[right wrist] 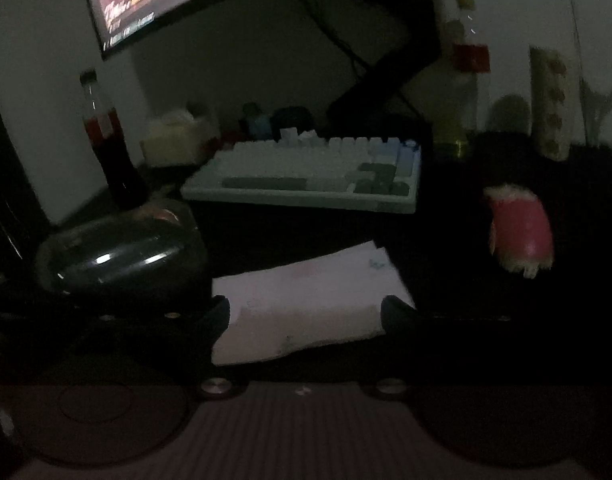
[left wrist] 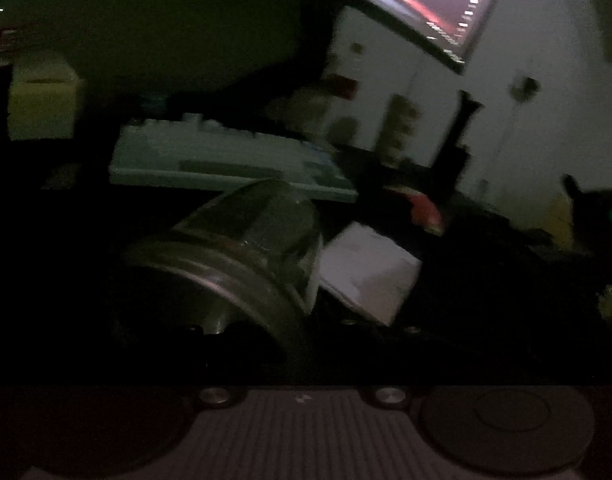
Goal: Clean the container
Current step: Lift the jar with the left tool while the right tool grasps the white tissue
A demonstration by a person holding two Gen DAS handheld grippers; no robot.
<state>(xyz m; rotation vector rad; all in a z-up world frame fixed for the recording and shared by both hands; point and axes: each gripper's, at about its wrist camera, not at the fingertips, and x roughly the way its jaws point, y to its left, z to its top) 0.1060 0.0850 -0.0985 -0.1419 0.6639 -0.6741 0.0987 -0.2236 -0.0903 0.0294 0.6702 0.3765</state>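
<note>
The scene is very dark. A clear glass container (left wrist: 241,248) lies tilted in my left gripper (left wrist: 289,324), whose dark fingers close on its rim; it also shows at the left of the right wrist view (right wrist: 121,252). A white cloth (right wrist: 306,304) sits between the fingers of my right gripper (right wrist: 306,316), which looks shut on it. The cloth also shows in the left wrist view (left wrist: 370,272), just right of the container.
A pale keyboard (right wrist: 306,176) lies behind on the dark desk. A monitor (left wrist: 406,0) hangs above. A dark cola bottle (right wrist: 109,148) stands at the left, a tall bottle (right wrist: 462,80) at the right, a pink-and-white item (right wrist: 520,232) on the right.
</note>
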